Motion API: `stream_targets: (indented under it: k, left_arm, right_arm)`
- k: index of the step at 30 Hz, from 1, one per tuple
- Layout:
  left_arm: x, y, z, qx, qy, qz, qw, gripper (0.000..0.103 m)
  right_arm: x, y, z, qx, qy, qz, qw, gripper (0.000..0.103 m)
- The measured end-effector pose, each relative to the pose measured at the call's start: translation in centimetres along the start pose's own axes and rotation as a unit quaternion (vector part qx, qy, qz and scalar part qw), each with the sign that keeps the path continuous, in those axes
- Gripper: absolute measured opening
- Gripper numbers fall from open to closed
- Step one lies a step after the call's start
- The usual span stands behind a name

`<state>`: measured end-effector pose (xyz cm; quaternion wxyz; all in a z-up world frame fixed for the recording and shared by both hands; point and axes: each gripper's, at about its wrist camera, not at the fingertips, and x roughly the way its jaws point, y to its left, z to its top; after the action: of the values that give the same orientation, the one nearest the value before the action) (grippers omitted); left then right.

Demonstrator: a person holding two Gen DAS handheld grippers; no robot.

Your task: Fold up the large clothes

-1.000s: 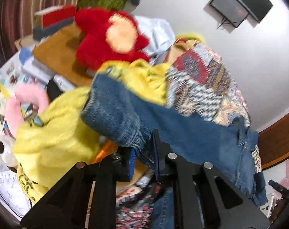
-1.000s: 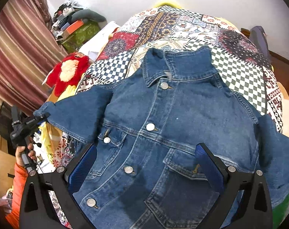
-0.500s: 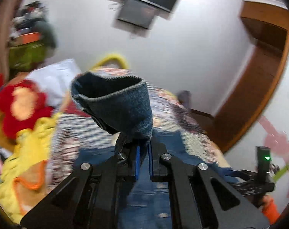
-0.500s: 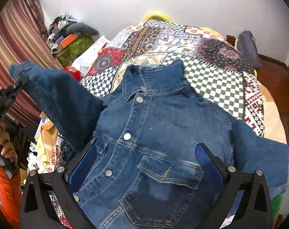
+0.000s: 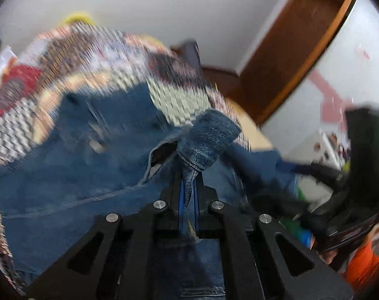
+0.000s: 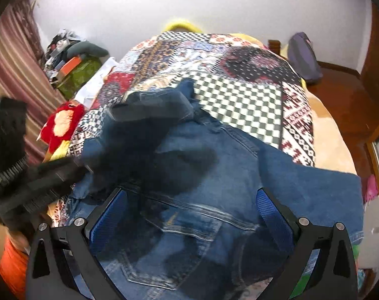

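at the far left a red soft toy (image 6: 64,122) lies beside the patchwork bedspread (image 6: 239,100), and on that bedspread the denim jacket (image 6: 227,175) is spread front up. the left gripper (image 5: 188,195) is clamped tight on the jacket's sleeve cuff (image 5: 209,137), holding it above the jacket's chest. nearer and to the right, the right gripper (image 6: 189,215) hovers over the jacket's lower front with its 2 fingers spread wide, gripping nothing.

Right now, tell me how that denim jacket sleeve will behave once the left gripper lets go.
The sleeve droops around the left gripper, so it is probably floppy and would drop. Its thick, seamed cuff suggests some weight. The denim jacket lies flat and will likely stay put.
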<state>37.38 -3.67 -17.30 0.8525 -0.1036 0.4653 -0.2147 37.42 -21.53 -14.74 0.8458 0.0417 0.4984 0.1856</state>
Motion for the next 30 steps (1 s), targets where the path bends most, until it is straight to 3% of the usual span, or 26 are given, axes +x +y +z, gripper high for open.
stream_targets:
  k: [5, 9, 10, 12, 14, 18, 22, 27, 30]
  left_arm:
    - [4.3, -0.8, -2.6, 0.001, 0.084, -0.011, 0.9964, 0.005]
    - [4.6, -0.8, -3.5, 0.001, 0.112, -0.014, 0.9937, 0.013]
    - [4.4, -0.7, -3.4, 0.003, 0.112, -0.013, 0.9936, 0.018]
    - [3.1, -0.7, -3.6, 0.005, 0.107, -0.023, 0.994, 0.058]
    - [1.7, -0.4, -3.6, 0.006, 0.085, -0.017, 0.9962, 0.073]
    - [-2.3, 1.7, -3.7, 0.011, 0.043, 0.022, 0.9988, 0.075]
    - [-6.1, 6.4, -4.6, -0.008, 0.003, 0.092, 0.9957, 0.084]
    - [-10.2, 15.1, -7.6, -0.08, -0.007, 0.186, 0.9793, 0.085]
    - [-11.2, 19.8, -10.2, -0.119, 0.003, 0.236, 0.9643, 0.085]
  right_arm:
    - [0.3, -1.6, -0.5, 0.015, 0.008, -0.011, 1.0, 0.103]
    - [0.5, -1.8, -0.7, 0.018, 0.012, -0.013, 1.0, 0.103]
    - [0.5, -1.7, -0.7, 0.017, 0.012, -0.014, 1.0, 0.103]
    - [0.5, -1.5, -0.6, 0.016, 0.011, -0.014, 1.0, 0.103]
    - [0.5, -1.3, -0.3, 0.015, 0.009, -0.012, 1.0, 0.103]
    - [1.5, -0.6, 0.1, 0.017, 0.021, 0.002, 1.0, 0.103]
    - [4.7, -0.1, 0.2, 0.013, 0.057, -0.005, 0.998, 0.103]
    - [10.1, -0.9, -0.3, 0.024, 0.12, -0.018, 0.992, 0.101]
    - [12.3, -1.7, -0.4, 0.048, 0.133, -0.025, 0.99, 0.095]
